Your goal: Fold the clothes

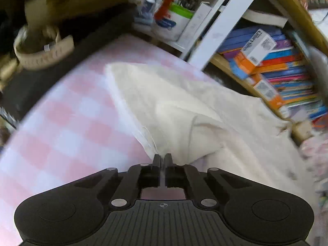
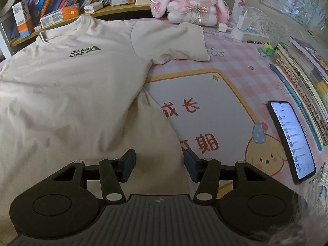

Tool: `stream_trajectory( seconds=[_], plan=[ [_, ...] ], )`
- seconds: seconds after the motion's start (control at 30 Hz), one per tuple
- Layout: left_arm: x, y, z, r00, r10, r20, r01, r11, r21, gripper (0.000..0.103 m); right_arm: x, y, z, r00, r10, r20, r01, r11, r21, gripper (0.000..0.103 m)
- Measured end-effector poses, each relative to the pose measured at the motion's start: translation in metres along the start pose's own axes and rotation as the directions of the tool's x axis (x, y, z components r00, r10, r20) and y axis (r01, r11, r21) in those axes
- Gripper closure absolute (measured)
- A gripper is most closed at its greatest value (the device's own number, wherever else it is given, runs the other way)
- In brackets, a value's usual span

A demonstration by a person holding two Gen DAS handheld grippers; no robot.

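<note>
My left tongs [image 1: 163,158] are pinched together on a bunched edge of the cream t-shirt [image 1: 184,110], and the cloth rises from the tips in a soft tented ridge that runs away toward the bookshelf [image 1: 283,75]. That view is a bit motion-blurred, so I can't tell exactly which part of the shirt I've got hold of. The fabric looks like matte cotton, with a doubled, layered edge along its left side. Under it is the pink-and-white checked mat [image 1: 61,123] covering the surface, smooth and flat.

My right tongs [image 2: 159,164] are spread wide apart, holding nothing, hovering over the lower right edge of the shirt; whether the blue pads touch the cloth I can't say. From this side the t-shirt [image 2: 71,94] lies front-up with its long axis running away from me, collar at the far end near the books, and a small green "CAMP LIFE" print on the chest. One short sleeve [image 2: 174,43] sticks out flat to the right, toward a fluffy pink-and-white plush bunny [image 2: 190,2]. The body has a few soft wrinkles and a curved side fold.

To the right, on the cartoon-printed part of the mat [image 2: 205,94], a black phone [image 2: 291,139] is propped up with its screen lit, next to a stack of notebooks [image 2: 303,86].
</note>
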State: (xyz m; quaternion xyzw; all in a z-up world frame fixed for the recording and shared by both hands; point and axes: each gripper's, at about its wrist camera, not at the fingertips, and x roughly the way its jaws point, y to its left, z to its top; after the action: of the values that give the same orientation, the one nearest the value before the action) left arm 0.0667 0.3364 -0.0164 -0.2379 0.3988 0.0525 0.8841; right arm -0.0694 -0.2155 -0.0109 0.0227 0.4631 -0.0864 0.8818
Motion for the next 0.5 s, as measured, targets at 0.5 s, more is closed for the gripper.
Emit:
stream_trajectory(
  seconds=[0.5],
  plan=[
    [-0.044,-0.009,-0.003,0.999,0.005,0.051,-0.014,0.983,0.183,0.093,-0.004,-0.025,-0.020,1.000,0.000,-0.011,0.001,1.000,0.026,0.053]
  ],
)
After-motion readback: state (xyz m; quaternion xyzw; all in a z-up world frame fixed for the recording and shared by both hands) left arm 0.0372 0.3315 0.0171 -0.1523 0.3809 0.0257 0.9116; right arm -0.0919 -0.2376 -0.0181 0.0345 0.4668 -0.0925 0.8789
